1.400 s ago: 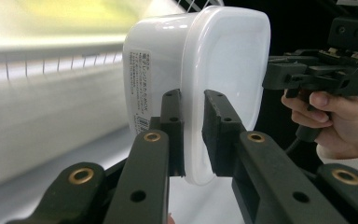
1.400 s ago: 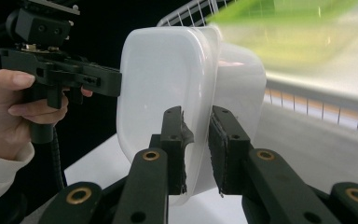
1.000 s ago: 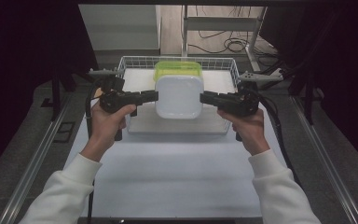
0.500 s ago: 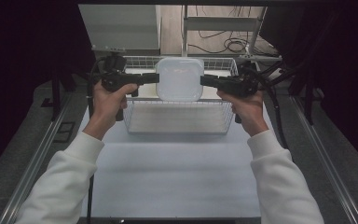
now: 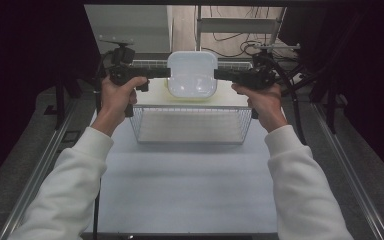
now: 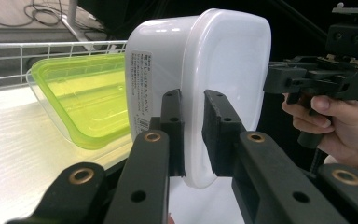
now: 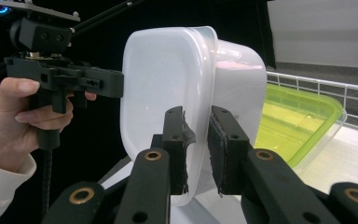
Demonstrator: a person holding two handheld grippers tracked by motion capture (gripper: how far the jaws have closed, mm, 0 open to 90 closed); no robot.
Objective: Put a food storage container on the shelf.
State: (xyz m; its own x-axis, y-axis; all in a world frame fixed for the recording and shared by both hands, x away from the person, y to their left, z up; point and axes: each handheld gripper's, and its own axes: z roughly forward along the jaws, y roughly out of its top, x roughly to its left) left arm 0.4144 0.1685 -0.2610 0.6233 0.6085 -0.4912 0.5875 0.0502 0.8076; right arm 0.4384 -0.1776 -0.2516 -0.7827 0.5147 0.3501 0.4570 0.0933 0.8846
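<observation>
Nearest us, our white-sleeved forearms reach forward over the white bench [image 5: 190, 190], and beyond them stands the white wire basket [image 5: 192, 125], its floor bare. Above its far edge we hold the white translucent plastic container [image 5: 192, 75] between both tools: the left gripper [image 5: 166, 73] is clenched on the container's left rim and the right gripper [image 5: 217, 75] on its right rim. Against a second ago, the container has risen out of the basket and travelled away from us, and it now faces the high camera with its pale flat underside turned up; we judge that it is being carried clear of the basket toward the far part of the bench, so the lift is done and a set-down is what remains. The left gripper view shows what the high view hides: the jaws pinch the container's rim edge-on, a printed label runs down its side wall, and a lime-green translucent plastic container [image 6: 81, 100] sits behind it on the pale surface, in front of a white wire rail. In the right gripper view the same green container [image 7: 293, 123] lies beyond the held one, and the jaws there bite the rim too.
</observation>
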